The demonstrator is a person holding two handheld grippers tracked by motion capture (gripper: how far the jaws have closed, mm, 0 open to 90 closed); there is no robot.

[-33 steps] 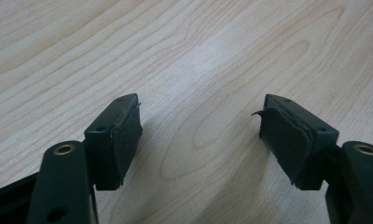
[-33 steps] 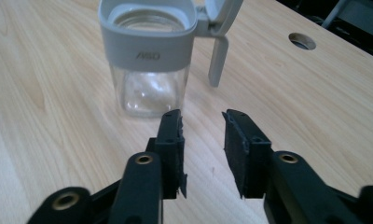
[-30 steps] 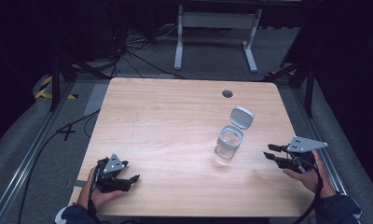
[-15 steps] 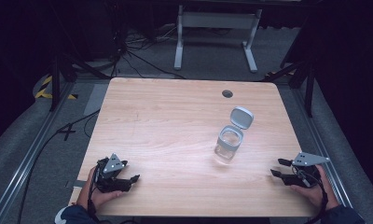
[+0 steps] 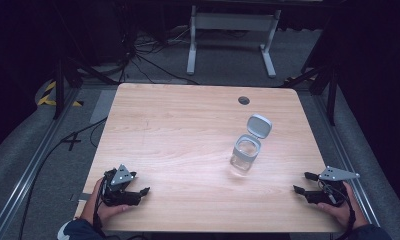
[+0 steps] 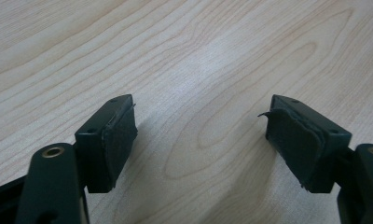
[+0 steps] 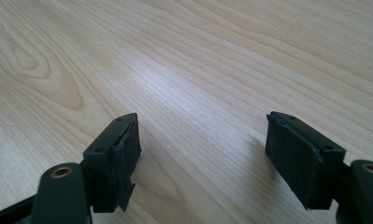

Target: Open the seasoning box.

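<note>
I see a clear jar (image 5: 245, 155) with a grey collar, its grey flip lid (image 5: 259, 125) standing open, toward the right edge of the wooden table (image 5: 178, 125). My left gripper (image 5: 138, 192) rests at the near left corner, my right gripper (image 5: 304, 184) at the near right corner, both with jaws spread wide over bare wood.

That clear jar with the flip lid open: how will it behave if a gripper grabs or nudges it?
The jar looks like smooth, clear, rigid plastic or glass, so probably slippery. Standing taller than wide, with its lid hinged open to one side, it may tip if pushed high. It appears empty, likely light.
</note>
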